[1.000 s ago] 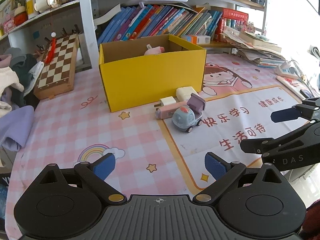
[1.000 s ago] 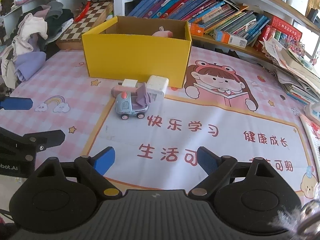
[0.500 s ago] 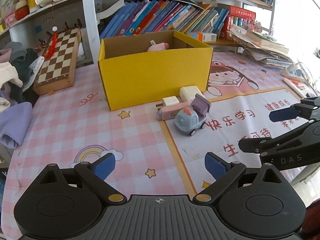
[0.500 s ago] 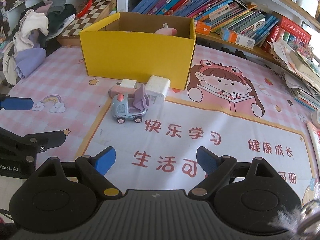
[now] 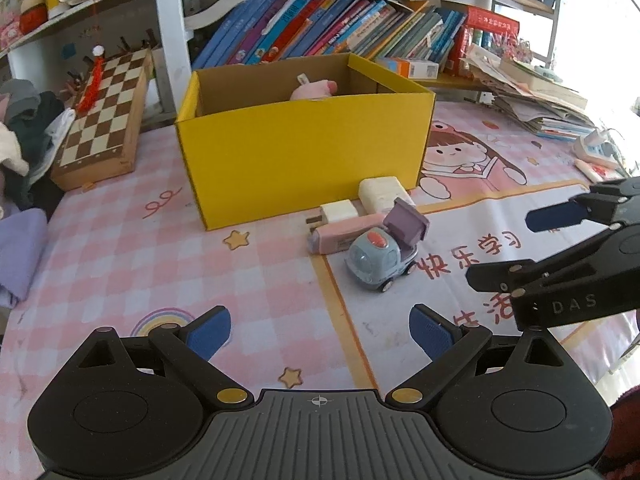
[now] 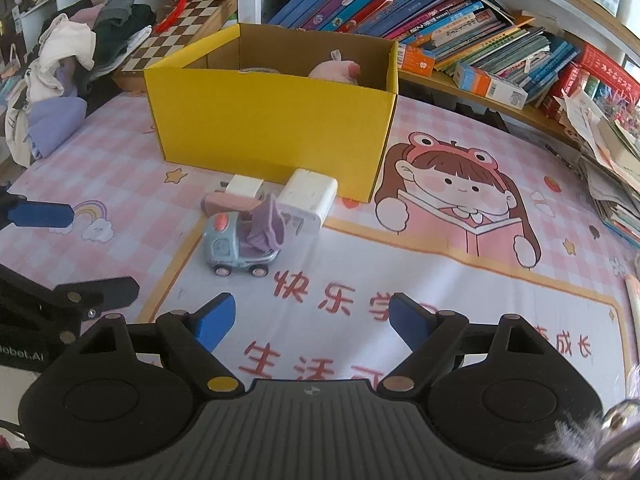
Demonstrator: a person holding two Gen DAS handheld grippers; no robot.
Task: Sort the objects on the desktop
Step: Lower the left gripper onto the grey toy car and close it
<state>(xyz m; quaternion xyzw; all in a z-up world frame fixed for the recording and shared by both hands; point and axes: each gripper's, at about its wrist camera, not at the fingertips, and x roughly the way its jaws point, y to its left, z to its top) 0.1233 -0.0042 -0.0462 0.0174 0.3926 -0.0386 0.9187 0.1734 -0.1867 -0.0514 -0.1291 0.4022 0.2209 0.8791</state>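
A worktop [image 5: 120, 248] covered with a pink checked cartoon mat sits before shelves of leaning books [image 5: 304, 24], with one chessboard [image 5: 100, 120] and a heap of clothes [image 6: 76, 64] at its left edge. One yellow cardboard box [image 5: 304, 160] stands open, a single pink plush toy [image 5: 314, 90] inside it. Just in front of the box lie four loose things, clustered and touching: one blue-grey toy truck [image 5: 378, 256] with a raised purple bed, one pink bar [image 5: 344, 234], and two white charger blocks, small [image 5: 338, 212] and large [image 5: 384, 192]. Both grippers tilt downward over the mat. The left gripper [image 5: 320, 330] has its fingers spread, empty. The right gripper [image 6: 310, 318] is narrowing its still-wide fingers around nothing. The truck lies ahead of both, apart from the fingertips.
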